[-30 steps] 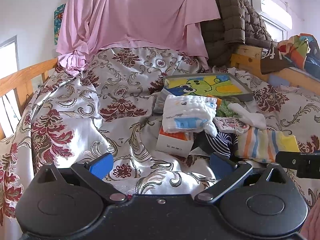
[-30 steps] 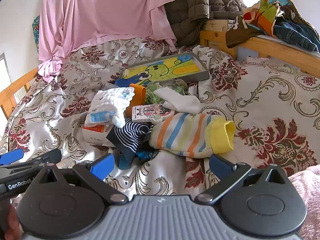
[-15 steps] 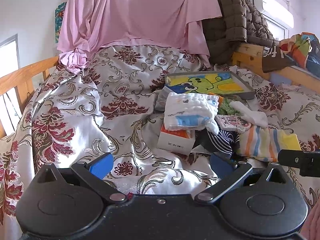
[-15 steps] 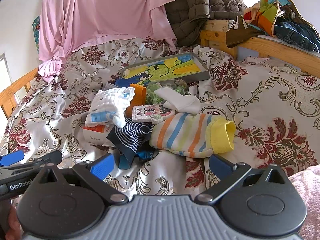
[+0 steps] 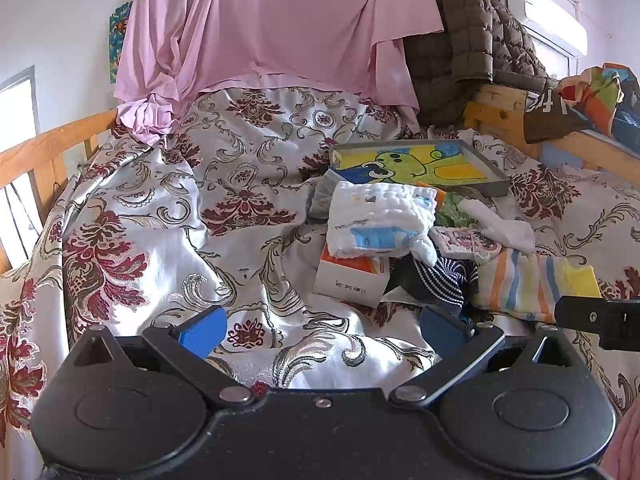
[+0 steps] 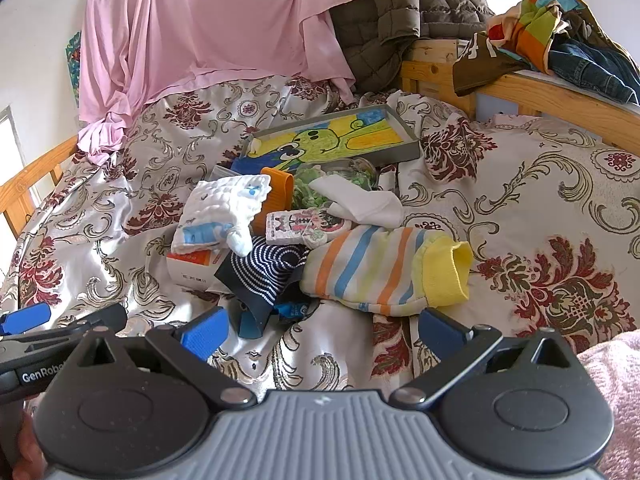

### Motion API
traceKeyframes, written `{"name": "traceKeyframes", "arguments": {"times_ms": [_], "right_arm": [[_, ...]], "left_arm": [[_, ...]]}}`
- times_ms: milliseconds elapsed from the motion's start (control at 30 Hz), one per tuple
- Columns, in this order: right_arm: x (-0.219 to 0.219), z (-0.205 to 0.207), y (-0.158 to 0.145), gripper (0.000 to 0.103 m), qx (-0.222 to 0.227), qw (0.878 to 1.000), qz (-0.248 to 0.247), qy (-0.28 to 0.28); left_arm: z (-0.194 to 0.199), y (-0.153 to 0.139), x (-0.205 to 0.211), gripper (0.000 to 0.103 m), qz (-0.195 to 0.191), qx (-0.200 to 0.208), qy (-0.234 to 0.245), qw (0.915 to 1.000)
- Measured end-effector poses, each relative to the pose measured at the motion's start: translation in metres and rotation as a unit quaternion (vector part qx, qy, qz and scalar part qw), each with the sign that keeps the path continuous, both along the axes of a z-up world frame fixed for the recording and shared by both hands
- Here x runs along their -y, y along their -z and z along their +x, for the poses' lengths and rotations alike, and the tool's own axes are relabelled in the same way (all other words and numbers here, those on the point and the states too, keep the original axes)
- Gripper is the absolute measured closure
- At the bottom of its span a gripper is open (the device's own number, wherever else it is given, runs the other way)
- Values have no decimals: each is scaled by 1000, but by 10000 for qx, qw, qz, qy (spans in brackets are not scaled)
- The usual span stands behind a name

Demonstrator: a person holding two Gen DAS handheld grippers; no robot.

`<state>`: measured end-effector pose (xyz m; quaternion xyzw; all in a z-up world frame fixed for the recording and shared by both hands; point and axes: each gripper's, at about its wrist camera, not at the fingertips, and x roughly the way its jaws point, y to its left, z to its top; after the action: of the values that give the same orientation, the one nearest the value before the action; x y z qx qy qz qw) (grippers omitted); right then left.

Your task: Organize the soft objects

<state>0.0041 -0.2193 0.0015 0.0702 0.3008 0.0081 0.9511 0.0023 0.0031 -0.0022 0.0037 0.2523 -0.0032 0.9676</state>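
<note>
Bed (image 6: 540, 184) w/ floral satin cover fills both views; wood rails at L and R edges. Pink sheet (image 5: 272, 28) draped over head end, brown jacket (image 5: 468, 40) beside it toward R corner. Clothes heap (image 6: 560, 40) on R rail. Grey tray (image 6: 340, 140) w/ green cartoon drawing lies mid-bed toward head. Soft pile just below tray, mid-bed: striped sleeve (image 6: 384, 272), yellow cuff pointing at R edge, nearest R gripper; white quilted cloth (image 5: 380, 220) w/ blue patch sits atop small box (image 5: 352, 276); navy striped sock (image 6: 268, 268) between box and sleeve, touching both; white sock (image 6: 360, 200) above sleeve, over green bits; orange item (image 6: 278, 194) beside quilted cloth; printed pack (image 6: 304, 224) resting betw. white sock and navy sock. L gripper (image 5: 324, 324) wide apart, blue pads, nothing held, over bare cover near foot, short of box. R gripper (image 6: 324, 324) also spread wide, empty, just short of sleeve and navy sock. L tool seen at lower L in R view.
</note>
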Motion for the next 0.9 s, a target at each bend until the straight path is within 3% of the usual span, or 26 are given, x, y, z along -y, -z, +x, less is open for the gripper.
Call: {"name": "traceKeyframes", "arguments": {"times_ms": [900], "right_arm": [[1, 0, 0, 0, 9, 10000, 14, -4]], "left_arm": [[-1, 2, 0, 1, -8, -14, -10, 10000]]}}
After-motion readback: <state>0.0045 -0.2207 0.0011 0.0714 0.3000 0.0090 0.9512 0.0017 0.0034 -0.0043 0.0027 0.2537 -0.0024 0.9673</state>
